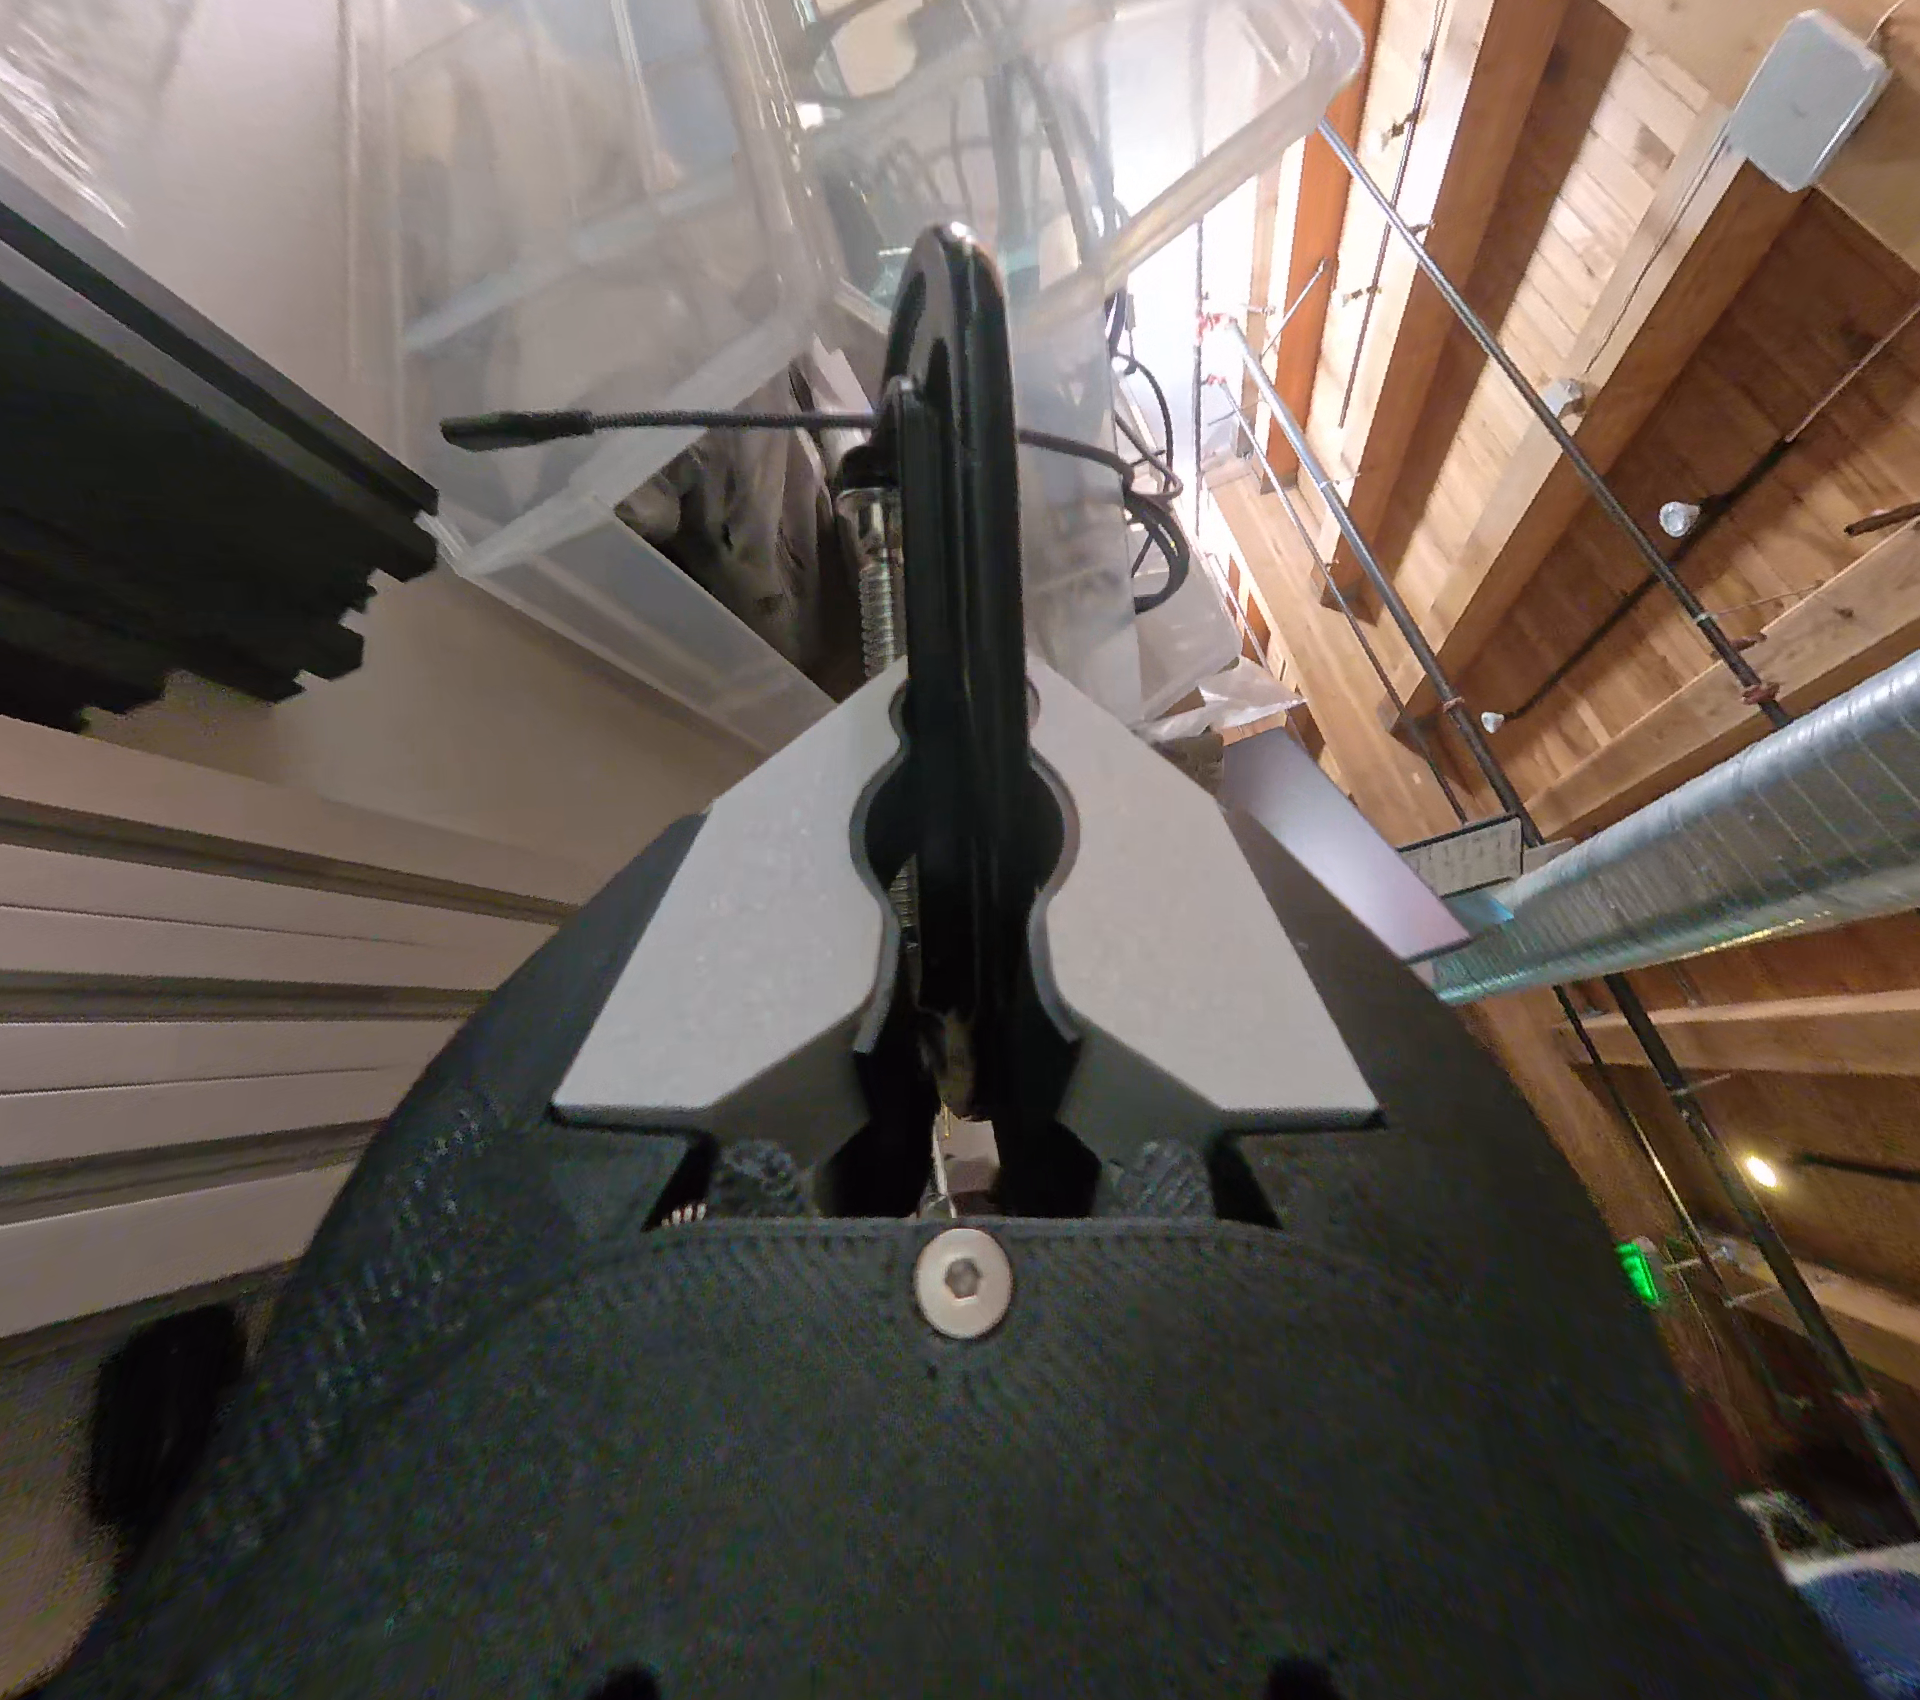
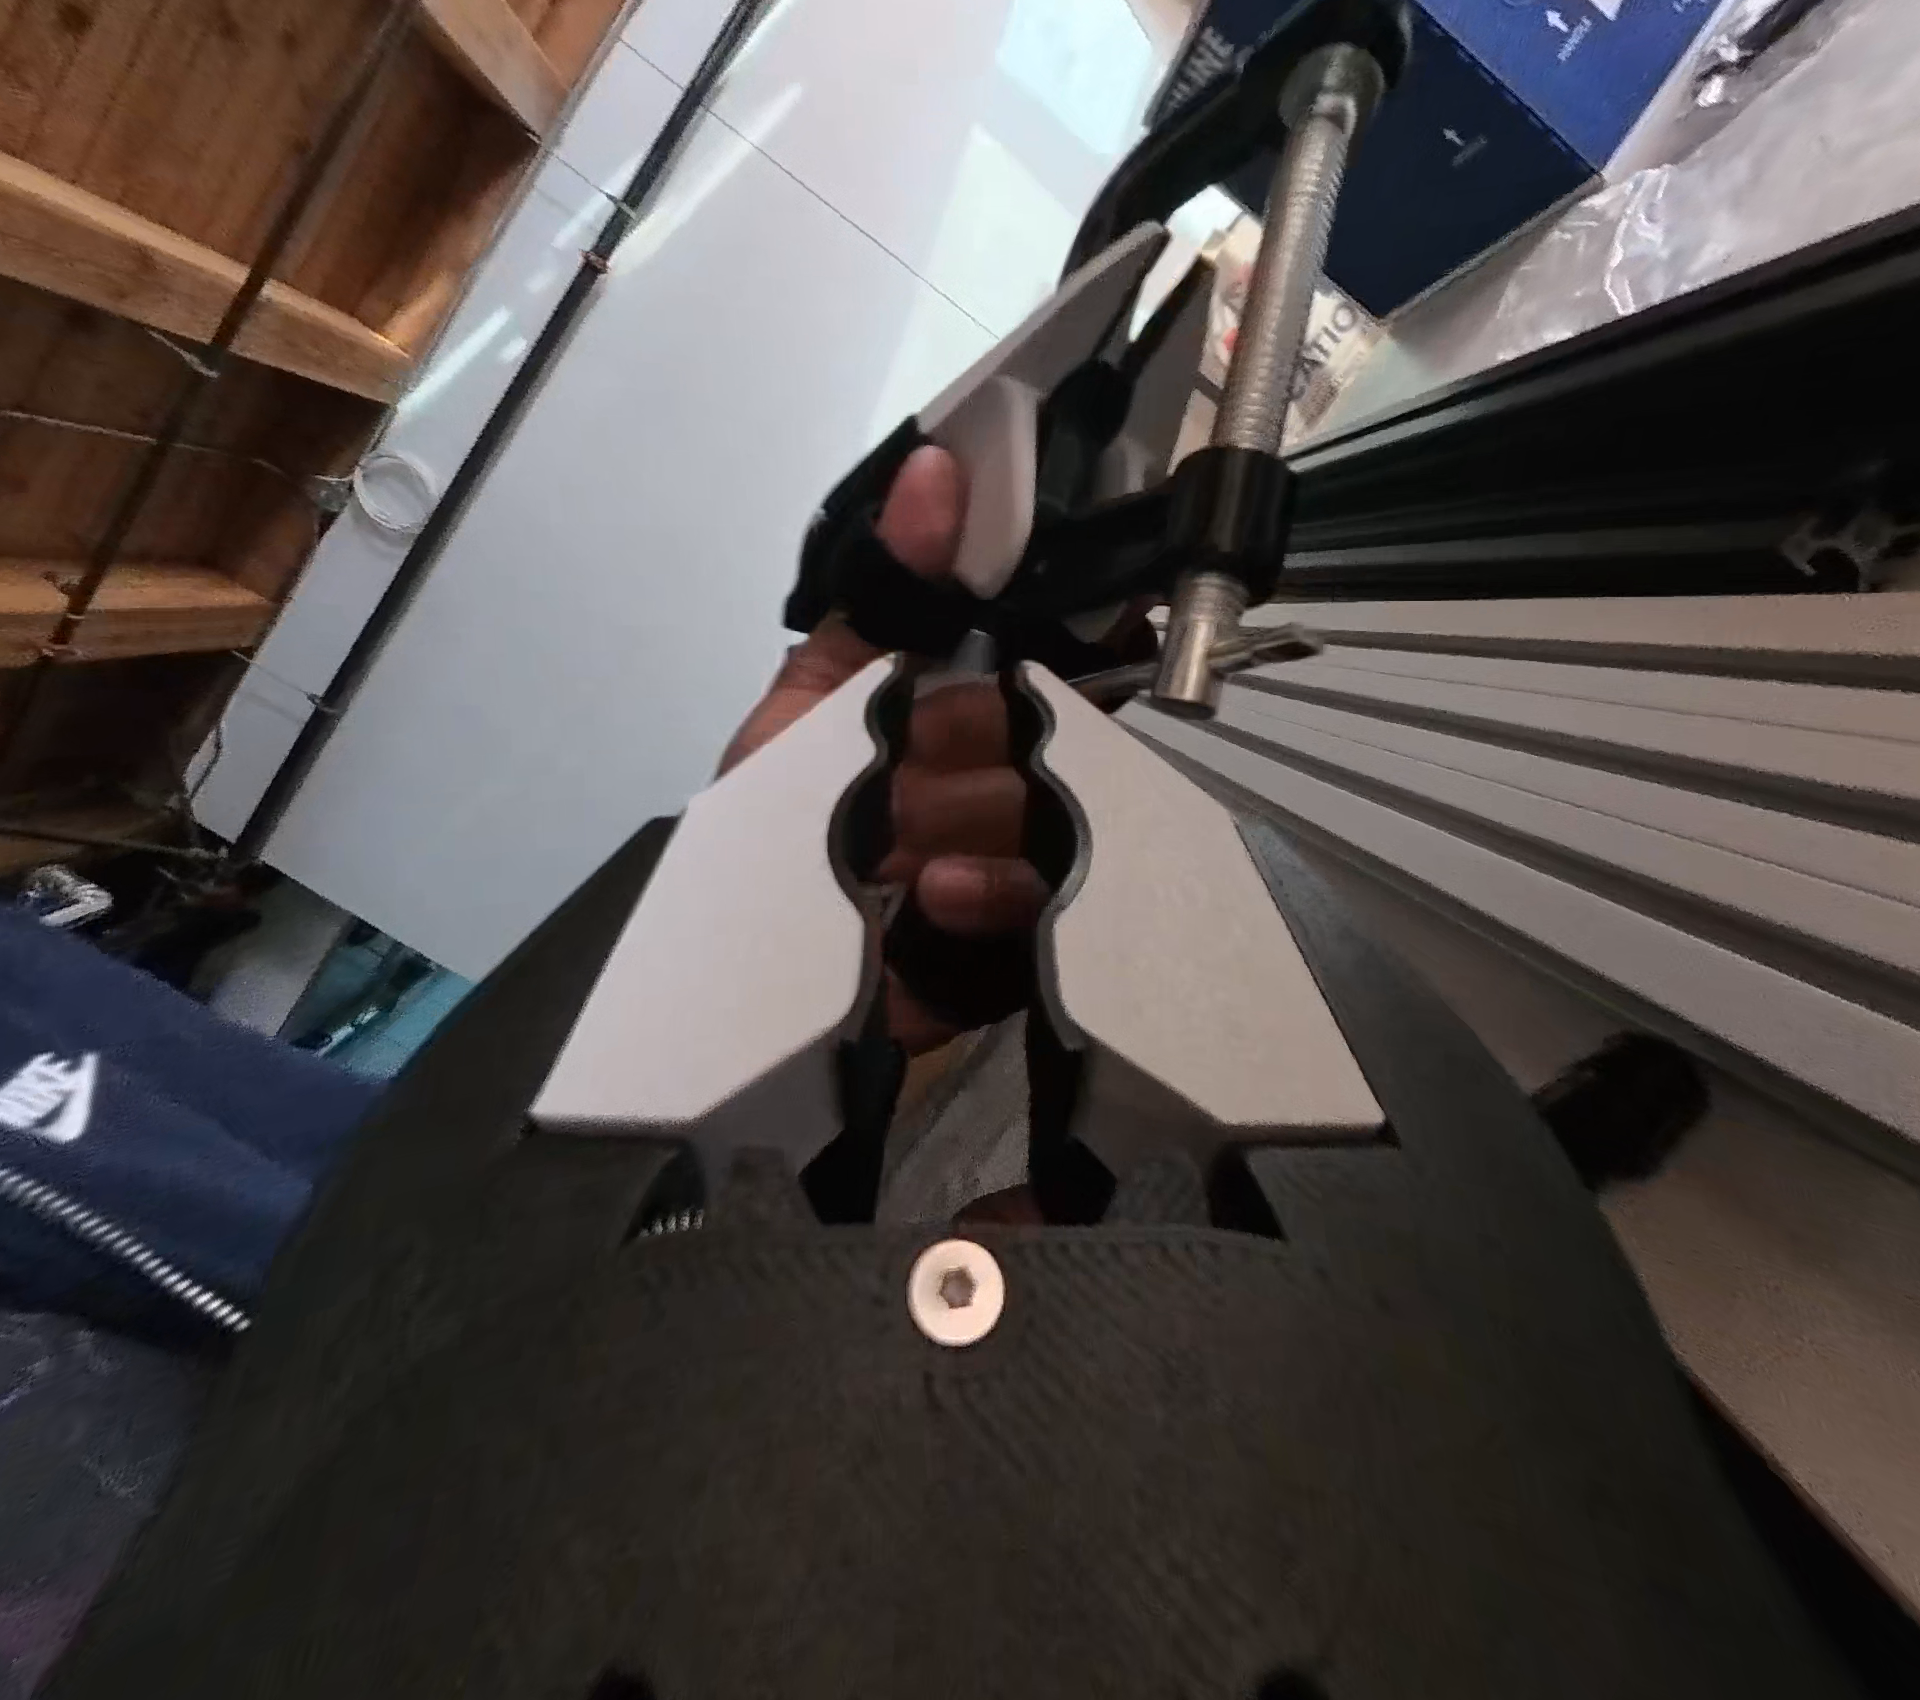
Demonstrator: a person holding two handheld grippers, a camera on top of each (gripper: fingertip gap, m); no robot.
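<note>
My left gripper (image 1: 961, 829) pinches a black C-clamp (image 1: 951, 507) by its curved frame, pointing up toward clear bins. Its silver threaded screw (image 2: 1262, 320) runs alongside a black rail. My right gripper (image 2: 961, 809) sits just below the clamp, fingers slightly apart with nothing between them.

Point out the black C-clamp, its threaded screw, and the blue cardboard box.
black C-clamp (image 1: 961, 424): left wrist view, on its curved frame, above the left gripper (image 1: 961, 715) shut on it.
threaded screw (image 2: 1273, 279): right wrist view, mid-shaft.
blue cardboard box (image 2: 1475, 123): right wrist view, on its dark side face.
</note>
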